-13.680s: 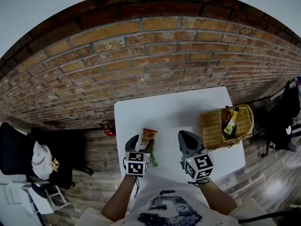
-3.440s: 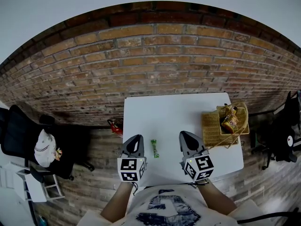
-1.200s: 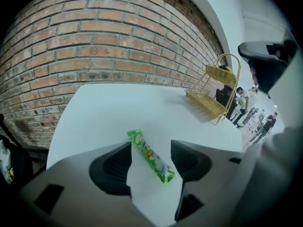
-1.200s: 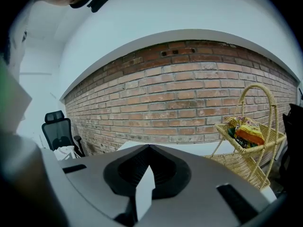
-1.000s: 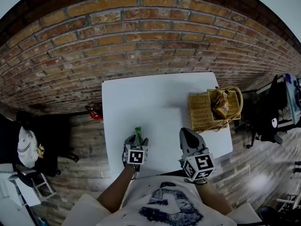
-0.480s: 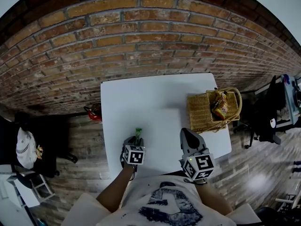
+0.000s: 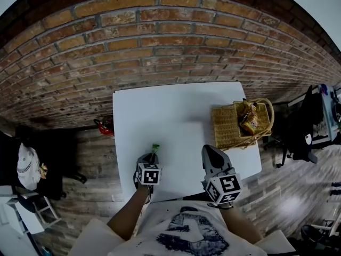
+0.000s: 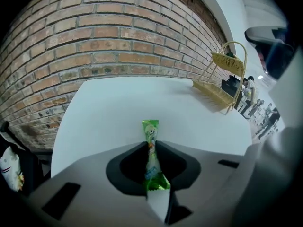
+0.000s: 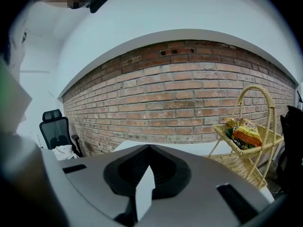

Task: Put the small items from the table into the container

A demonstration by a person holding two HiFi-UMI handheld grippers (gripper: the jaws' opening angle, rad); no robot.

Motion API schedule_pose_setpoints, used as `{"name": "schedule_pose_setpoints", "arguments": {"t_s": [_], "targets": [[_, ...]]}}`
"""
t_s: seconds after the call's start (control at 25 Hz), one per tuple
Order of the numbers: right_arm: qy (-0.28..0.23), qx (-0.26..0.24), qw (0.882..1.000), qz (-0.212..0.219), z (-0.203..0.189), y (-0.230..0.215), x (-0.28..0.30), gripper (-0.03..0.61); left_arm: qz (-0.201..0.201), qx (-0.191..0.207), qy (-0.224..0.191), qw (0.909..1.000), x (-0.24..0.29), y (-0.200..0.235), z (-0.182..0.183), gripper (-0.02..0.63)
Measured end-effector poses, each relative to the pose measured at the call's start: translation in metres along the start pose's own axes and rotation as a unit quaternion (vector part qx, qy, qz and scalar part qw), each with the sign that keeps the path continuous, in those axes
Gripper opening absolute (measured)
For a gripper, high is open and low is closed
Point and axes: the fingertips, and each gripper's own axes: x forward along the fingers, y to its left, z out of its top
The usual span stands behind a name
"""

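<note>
A slim green candy packet (image 8: 150,128) lies near the front left of the white table (image 7: 170,111); in the head view its far end (image 7: 155,148) pokes out past the left gripper. My left gripper (image 8: 150,144) (image 7: 151,156) points steeply down, and its jaws are closing with the pads pinching the packet's middle. My right gripper (image 7: 209,151) (image 9: 149,146) hovers at the front right with its jaws together and nothing in them. The wicker basket (image 7: 226,128) (image 9: 246,167) (image 8: 220,60) stands at the table's right edge, holding snack bags (image 7: 248,117) (image 9: 245,131).
A brick wall (image 7: 160,41) backs the table. A black chair with a white cap (image 7: 24,169) stands at the far left, a red object (image 7: 106,126) sits on the floor by the table's left side, and a dark chair (image 7: 303,137) stands at the right.
The left gripper's jaws have come together on the green packet, which lay between open jaws a second ago. The right gripper has stayed put.
</note>
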Motion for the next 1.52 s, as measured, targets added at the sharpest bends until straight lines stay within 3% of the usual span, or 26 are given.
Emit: {"name": "schedule_pose_setpoints", "arguments": {"t_s": [0.4, 0.64, 0.88, 1.52], "targets": [[-0.013, 0.011, 1.000, 0.009, -0.002, -0.018, -0.013, 0.020, 0.015, -0.009, -0.018, 0.9997, -0.016, -0.009, 0.015, 0.097], [-0.027, 0.017, 0.999, 0.012, 0.005, -0.050, -0.029, 0.020, 0.020, -0.018, -0.047, 0.9985, -0.029, -0.036, 0.043, 0.097], [-0.045, 0.025, 0.999, 0.013, 0.013, -0.098, -0.049, 0.020, 0.029, -0.025, -0.087, 0.9955, -0.043, -0.078, 0.087, 0.097], [-0.097, 0.044, 0.994, 0.023, 0.037, -0.227, -0.103, 0.020, 0.025, 0.021, -0.187, 0.9819, -0.079, -0.232, 0.206, 0.096]]}}
